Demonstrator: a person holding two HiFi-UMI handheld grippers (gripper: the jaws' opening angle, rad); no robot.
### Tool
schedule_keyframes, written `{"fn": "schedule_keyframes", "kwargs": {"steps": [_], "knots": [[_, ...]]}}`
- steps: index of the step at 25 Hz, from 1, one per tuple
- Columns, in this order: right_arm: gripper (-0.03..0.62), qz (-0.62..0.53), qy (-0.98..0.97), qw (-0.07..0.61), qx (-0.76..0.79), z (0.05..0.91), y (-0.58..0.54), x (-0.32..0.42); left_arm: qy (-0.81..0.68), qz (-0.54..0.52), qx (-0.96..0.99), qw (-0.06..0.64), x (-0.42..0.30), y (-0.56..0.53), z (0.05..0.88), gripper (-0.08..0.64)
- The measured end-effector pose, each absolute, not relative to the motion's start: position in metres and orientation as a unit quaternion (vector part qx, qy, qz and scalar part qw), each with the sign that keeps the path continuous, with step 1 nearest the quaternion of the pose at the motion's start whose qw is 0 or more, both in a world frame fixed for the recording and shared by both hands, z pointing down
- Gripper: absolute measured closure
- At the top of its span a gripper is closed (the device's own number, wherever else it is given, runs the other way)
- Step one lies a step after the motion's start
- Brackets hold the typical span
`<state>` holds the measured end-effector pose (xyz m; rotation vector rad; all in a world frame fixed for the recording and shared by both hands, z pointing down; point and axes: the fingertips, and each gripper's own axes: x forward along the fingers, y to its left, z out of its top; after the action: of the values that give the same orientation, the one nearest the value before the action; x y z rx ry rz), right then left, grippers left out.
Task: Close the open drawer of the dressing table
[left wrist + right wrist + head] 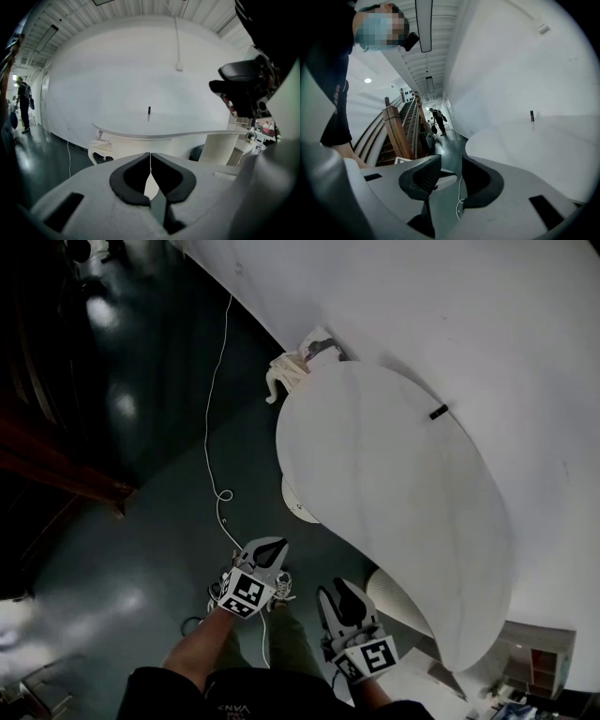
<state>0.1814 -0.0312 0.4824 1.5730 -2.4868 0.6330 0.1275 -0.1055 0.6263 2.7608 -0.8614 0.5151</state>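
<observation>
The white dressing table has a curved top and stands against the white wall. It also shows ahead in the left gripper view and at the right of the right gripper view. A rounded white part pokes out under the top's near edge; I cannot tell if it is the drawer. My left gripper is shut with nothing between its pads, held in the air short of the table. To its right, my right gripper is open and empty.
A small dark object stands on the tabletop near the wall. A white cable runs across the dark floor. A ribbed white pedestal stands under the table's right end. A wooden staircase and a distant person lie to the left.
</observation>
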Motion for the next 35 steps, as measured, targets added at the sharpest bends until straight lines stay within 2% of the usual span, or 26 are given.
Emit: {"fn": "schedule_keyframes", "kwargs": {"steps": [14, 35], "knots": [[0.495, 0.181, -0.816, 0.048, 0.547, 0.451, -0.004, 0.124, -0.296, 0.158, 0.941, 0.053, 0.036, -0.057, 0.517, 0.541], [0.568, 0.148, -0.808, 0.046, 0.569, 0.431, 0.049, 0.053, -0.289, 0.154, 0.945, -0.005, -0.054, 0.002, 0.456, 0.541]]}}
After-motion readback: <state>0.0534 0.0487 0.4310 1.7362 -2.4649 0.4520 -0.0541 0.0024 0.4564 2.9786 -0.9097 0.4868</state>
